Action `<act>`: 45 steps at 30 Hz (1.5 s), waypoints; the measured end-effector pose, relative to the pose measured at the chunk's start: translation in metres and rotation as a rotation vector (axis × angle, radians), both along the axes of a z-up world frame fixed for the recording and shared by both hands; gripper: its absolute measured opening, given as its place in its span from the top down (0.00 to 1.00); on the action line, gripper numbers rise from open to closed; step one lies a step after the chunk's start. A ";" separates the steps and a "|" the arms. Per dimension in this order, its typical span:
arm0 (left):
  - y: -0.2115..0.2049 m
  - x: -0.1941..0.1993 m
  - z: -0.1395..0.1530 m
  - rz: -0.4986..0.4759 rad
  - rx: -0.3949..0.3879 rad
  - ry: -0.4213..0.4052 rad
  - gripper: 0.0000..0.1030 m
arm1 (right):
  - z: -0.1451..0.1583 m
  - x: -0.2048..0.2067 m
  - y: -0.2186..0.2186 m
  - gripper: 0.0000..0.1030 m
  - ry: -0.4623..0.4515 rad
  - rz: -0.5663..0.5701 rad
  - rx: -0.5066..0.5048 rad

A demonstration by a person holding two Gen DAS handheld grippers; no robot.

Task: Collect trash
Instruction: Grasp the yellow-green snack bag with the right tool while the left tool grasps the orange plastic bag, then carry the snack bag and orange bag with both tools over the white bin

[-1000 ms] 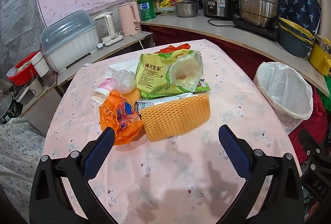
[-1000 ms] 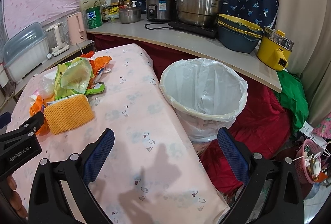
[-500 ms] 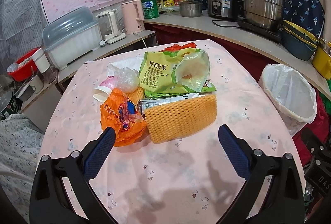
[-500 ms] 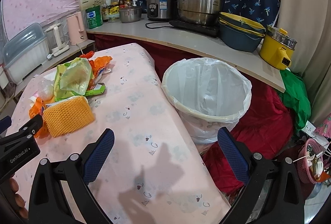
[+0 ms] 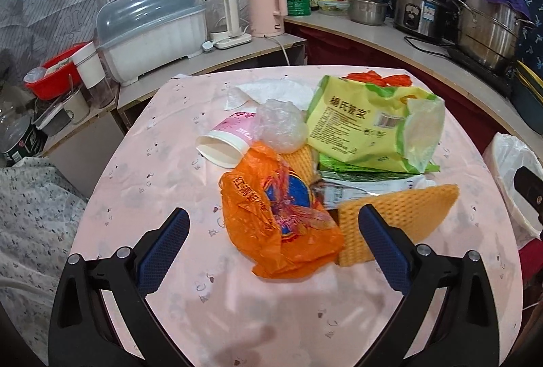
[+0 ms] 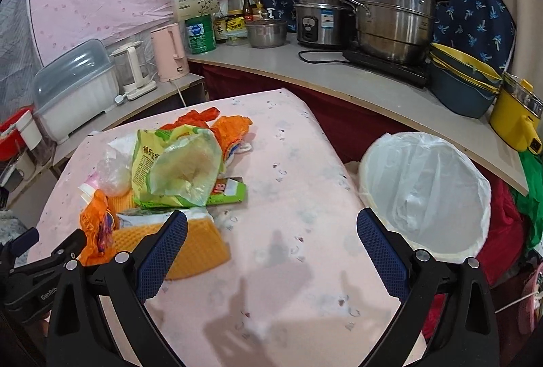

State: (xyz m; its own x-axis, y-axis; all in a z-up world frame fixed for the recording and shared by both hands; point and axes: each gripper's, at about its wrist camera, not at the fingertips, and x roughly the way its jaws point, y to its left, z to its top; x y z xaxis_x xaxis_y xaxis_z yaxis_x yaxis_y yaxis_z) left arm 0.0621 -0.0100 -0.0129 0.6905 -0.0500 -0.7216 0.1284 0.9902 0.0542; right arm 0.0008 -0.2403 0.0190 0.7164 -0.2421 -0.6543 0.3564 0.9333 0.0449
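A heap of trash lies on the pink table point(image 5: 163, 163): an orange plastic bag point(image 5: 275, 214), a yellow foam net sleeve point(image 5: 397, 217), a yellow-green snack bag point(image 5: 370, 126), a pink paper cup point(image 5: 227, 143) and a clear plastic wad point(image 5: 278, 126). My left gripper point(image 5: 271, 248) is open, its fingers on either side of the orange bag, just above it. My right gripper point(image 6: 271, 251) is open and empty over bare table, the foam sleeve point(image 6: 200, 248) at its left finger. A bin with a white liner point(image 6: 424, 190) stands right of the table.
A counter behind holds a steel pot point(image 6: 393, 24), a rice cooker point(image 6: 319, 17), bowls point(image 6: 465, 78) and a yellow pot point(image 6: 519, 112). A side shelf carries a pink kettle point(image 5: 268, 7) and a white lidded box point(image 5: 152, 31). The left gripper shows in the right wrist view point(image 6: 37, 268).
My left gripper has moved forward and left, so the orange bag now sits between its fingers. My right gripper has moved closer to the trash heap, with the bin shifted right.
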 end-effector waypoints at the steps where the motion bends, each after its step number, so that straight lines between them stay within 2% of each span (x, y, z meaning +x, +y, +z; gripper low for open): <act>1: 0.004 0.006 -0.003 0.005 -0.002 0.008 0.07 | 0.000 0.008 0.002 0.07 -0.002 0.004 0.000; 12: 0.010 0.063 -0.035 0.018 -0.040 0.116 0.07 | -0.009 0.082 0.007 0.07 0.003 0.013 0.039; 17: 0.011 0.077 -0.045 0.017 -0.065 0.151 0.07 | -0.012 0.110 0.000 0.07 0.002 0.025 0.090; 23: 0.011 0.086 -0.056 0.021 -0.069 0.186 0.08 | -0.029 0.136 0.009 0.07 0.042 0.071 0.129; 25: 0.013 0.087 -0.059 0.020 -0.075 0.195 0.09 | -0.035 0.138 0.013 0.19 0.051 0.083 0.135; 26: 0.014 0.087 -0.060 0.017 -0.080 0.202 0.14 | -0.037 0.138 0.013 0.24 0.059 0.092 0.142; 28: 0.015 0.086 -0.062 0.008 -0.095 0.220 0.22 | -0.040 0.136 0.014 0.43 0.064 0.111 0.164; 31: 0.016 0.080 -0.059 0.004 -0.111 0.216 0.36 | -0.040 0.130 0.015 0.54 0.061 0.122 0.181; 36: 0.015 0.068 -0.045 -0.003 -0.124 0.199 0.75 | -0.031 0.111 0.015 0.60 0.036 0.130 0.183; 40: 0.015 0.055 -0.033 -0.016 -0.135 0.184 0.85 | -0.016 0.092 0.011 0.63 -0.001 0.124 0.174; 45: 0.012 0.033 -0.011 -0.038 -0.137 0.138 0.85 | 0.007 0.068 0.001 0.63 -0.056 0.104 0.164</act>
